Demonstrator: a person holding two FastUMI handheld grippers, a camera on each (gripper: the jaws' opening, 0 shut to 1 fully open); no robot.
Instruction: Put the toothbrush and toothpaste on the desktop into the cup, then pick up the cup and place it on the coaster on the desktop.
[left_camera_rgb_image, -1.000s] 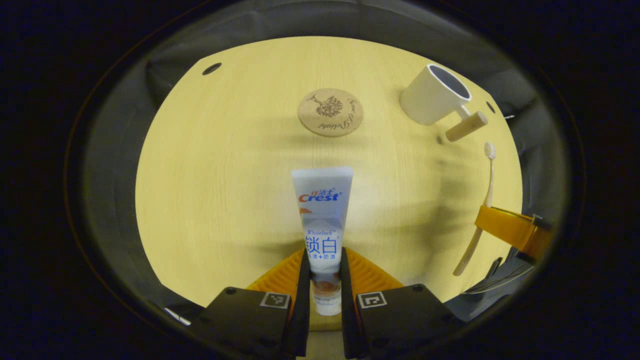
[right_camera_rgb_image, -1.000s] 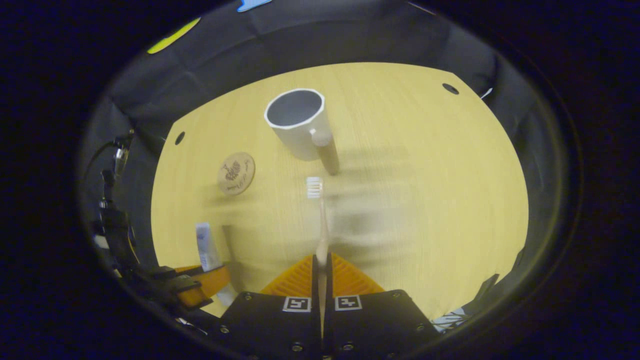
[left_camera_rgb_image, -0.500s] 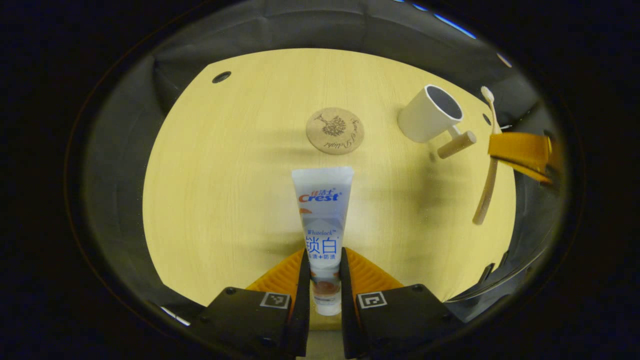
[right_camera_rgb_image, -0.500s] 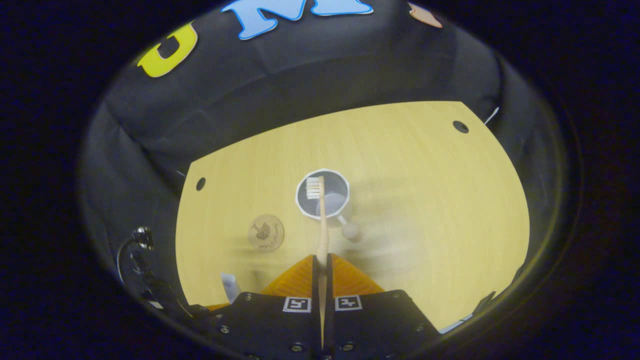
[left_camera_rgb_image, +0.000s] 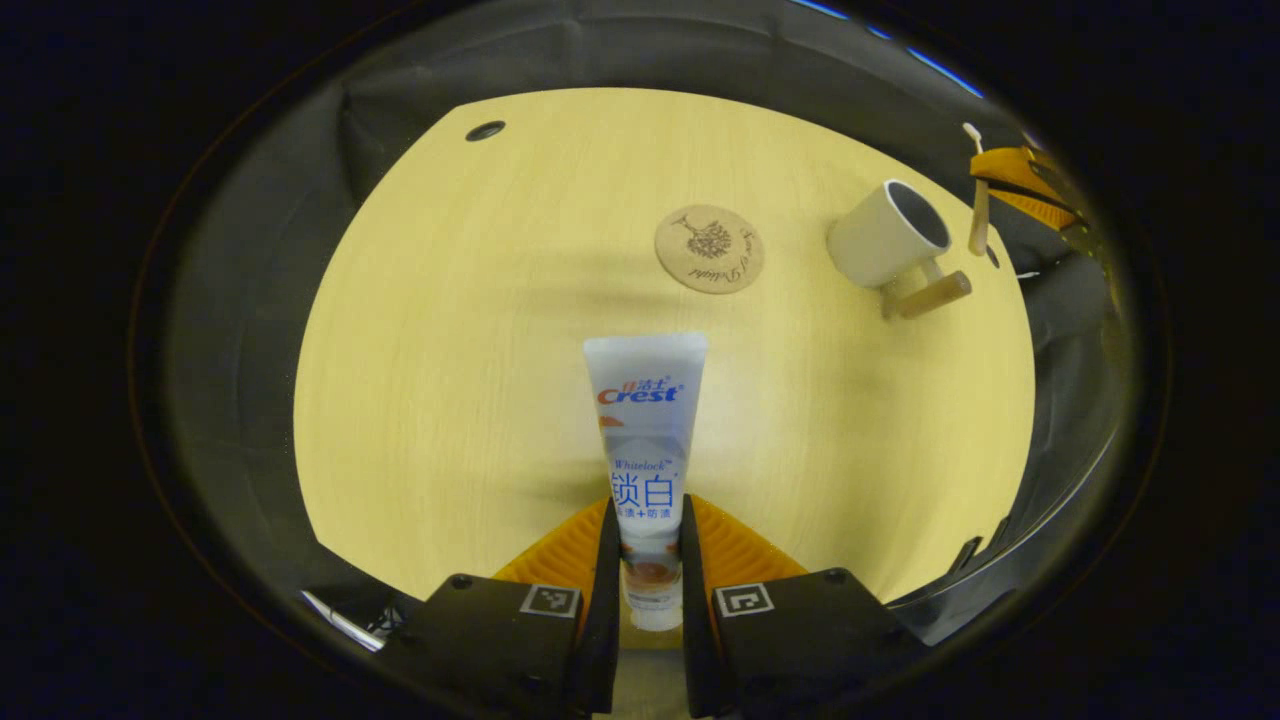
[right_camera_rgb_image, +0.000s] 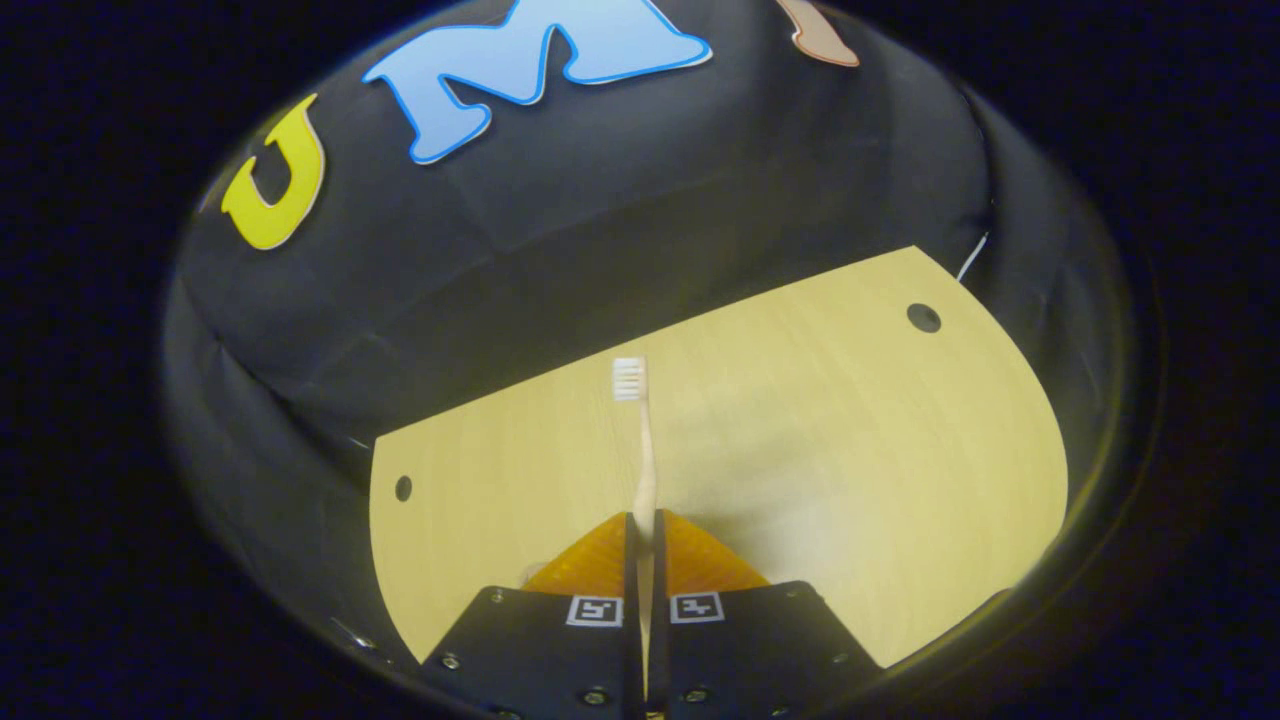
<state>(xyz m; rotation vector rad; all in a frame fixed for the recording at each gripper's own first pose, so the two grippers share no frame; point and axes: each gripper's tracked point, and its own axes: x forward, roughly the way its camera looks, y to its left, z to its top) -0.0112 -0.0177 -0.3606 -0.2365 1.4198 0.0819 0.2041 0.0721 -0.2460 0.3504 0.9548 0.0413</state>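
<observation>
The left gripper (left_camera_rgb_image: 648, 560) pinches a flat, glossy toothpaste (left_camera_rgb_image: 645, 420) tube near its cap, above the pale wood-grain desk (left_camera_rgb_image: 480, 380). A round engraved coaster (left_camera_rgb_image: 709, 248) lies left of the smooth white cup (left_camera_rgb_image: 885, 245) with its wooden handle. The right gripper (right_camera_rgb_image: 645, 540) clamps a slim toothbrush (right_camera_rgb_image: 645, 450), bristles forward; its handle end is hidden.
</observation>
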